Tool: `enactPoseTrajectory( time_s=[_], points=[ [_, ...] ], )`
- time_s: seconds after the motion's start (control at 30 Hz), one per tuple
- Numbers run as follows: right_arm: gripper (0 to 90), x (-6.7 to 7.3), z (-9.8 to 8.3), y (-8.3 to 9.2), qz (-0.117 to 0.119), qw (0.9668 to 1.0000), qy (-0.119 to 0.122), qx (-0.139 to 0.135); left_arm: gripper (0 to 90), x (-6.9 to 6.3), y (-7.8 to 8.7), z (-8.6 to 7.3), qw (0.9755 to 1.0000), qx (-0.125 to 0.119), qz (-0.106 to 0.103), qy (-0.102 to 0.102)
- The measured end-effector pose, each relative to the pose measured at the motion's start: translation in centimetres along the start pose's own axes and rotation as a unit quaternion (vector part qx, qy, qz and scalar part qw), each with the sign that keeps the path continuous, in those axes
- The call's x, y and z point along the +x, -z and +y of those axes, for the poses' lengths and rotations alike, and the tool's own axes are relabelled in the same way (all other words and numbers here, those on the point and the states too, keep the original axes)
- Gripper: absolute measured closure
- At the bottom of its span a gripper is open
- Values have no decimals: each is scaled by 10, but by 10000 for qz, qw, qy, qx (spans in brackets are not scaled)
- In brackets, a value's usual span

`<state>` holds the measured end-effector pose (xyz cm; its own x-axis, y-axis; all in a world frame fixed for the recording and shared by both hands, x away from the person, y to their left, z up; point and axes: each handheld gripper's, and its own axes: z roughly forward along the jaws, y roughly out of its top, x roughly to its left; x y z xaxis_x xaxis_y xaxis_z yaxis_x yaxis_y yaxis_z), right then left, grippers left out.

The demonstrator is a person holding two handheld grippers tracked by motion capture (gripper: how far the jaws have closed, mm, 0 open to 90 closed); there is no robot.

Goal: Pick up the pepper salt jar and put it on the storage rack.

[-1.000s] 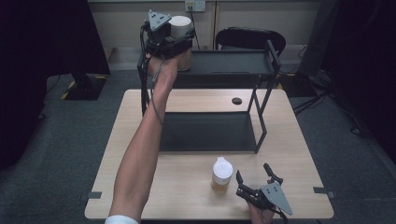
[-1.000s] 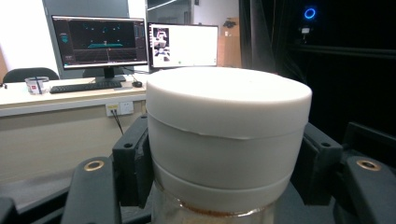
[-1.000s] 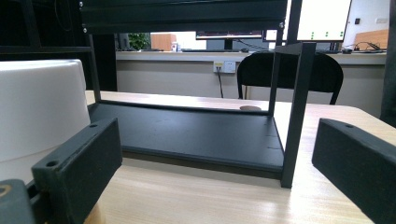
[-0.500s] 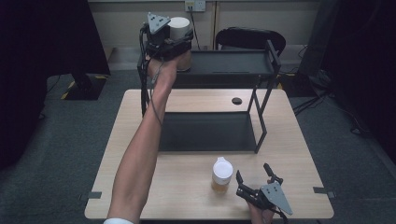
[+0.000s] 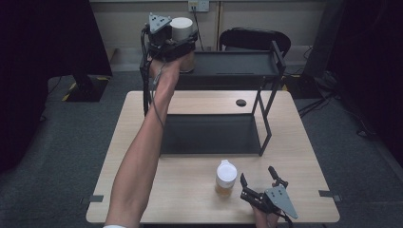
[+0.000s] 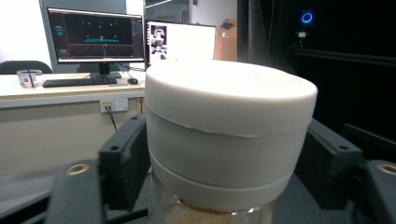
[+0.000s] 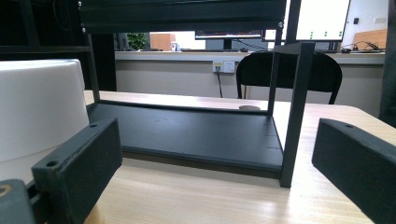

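My left gripper [image 5: 183,42] is shut on a white-lidded jar [image 5: 181,29] of brown powder, held at the left end of the black rack's top shelf [image 5: 237,64]. Its jaws clamp the jar [image 6: 229,140] just under the lid in the left gripper view. A second white-lidded jar [image 5: 226,177] stands on the wooden table [image 5: 190,199] near the front edge. My right gripper [image 5: 259,184] rests open on the table just right of that jar [image 7: 32,112], with nothing between its jaws.
The black two-level rack has its lower shelf [image 5: 209,134] on the table's middle and thin posts [image 7: 294,107] at the corners. A round hole [image 5: 241,102] sits in the tabletop behind it. A black chair [image 5: 254,40] stands beyond the table.
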<state>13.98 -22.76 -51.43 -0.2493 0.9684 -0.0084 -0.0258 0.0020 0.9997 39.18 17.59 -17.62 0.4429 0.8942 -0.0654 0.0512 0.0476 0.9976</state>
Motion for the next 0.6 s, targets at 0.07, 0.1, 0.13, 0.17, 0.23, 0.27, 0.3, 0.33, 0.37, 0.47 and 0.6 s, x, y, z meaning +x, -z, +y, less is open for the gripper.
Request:
enactPoseTrajectory(
  time_s=[0.07, 0.1, 0.13, 0.17, 0.23, 0.27, 0.3, 0.33, 0.37, 0.47, 0.6],
  points=[
    [3, 0, 0, 0, -1, 10000, 1, 1, 185, 1, 2, -1, 9999, -88, -70, 46],
    [3, 0, 0, 0, -1, 10000, 3, 1, 153, 1, 2, -1, 9998, -132, -126, 77],
    [3, 0, 0, 0, 0, 10000, 2, 1, 131, -1, 4, -1, 9998, -162, -117, 55],
    [3, 0, 0, 0, 1, 10000, 2, -2, 108, -4, 5, -2, 9997, -216, -57, -11],
    [3, 0, 0, 0, -2, 10000, 2, -5, 43, -9, 8, -4, 9994, -329, 40, -128],
    [3, 0, 0, 0, -4, 10000, 7, -5, 28, -9, 8, -4, 9992, -369, 23, -154],
    [3, 0, 0, 0, -2, 10000, 6, -4, 14, -10, 10, -3, 9991, -384, 48, -172],
    [3, 0, 0, 0, 3, 10000, 6, -5, 0, -12, 11, -3, 9990, -397, 96, -166],
    [3, 0, 0, 0, 3, 10000, 5, -3, 0, -11, 13, -3, 9990, -414, 78, -144],
    [3, 0, 0, 0, 3, 10000, 4, -3, 0, -13, 20, -5, 9986, -504, 102, -146],
    [3, 0, 0, 0, -1, 10000, 2, -2, 0, -15, 26, -7, 9985, -502, 60, -204]
  ],
)
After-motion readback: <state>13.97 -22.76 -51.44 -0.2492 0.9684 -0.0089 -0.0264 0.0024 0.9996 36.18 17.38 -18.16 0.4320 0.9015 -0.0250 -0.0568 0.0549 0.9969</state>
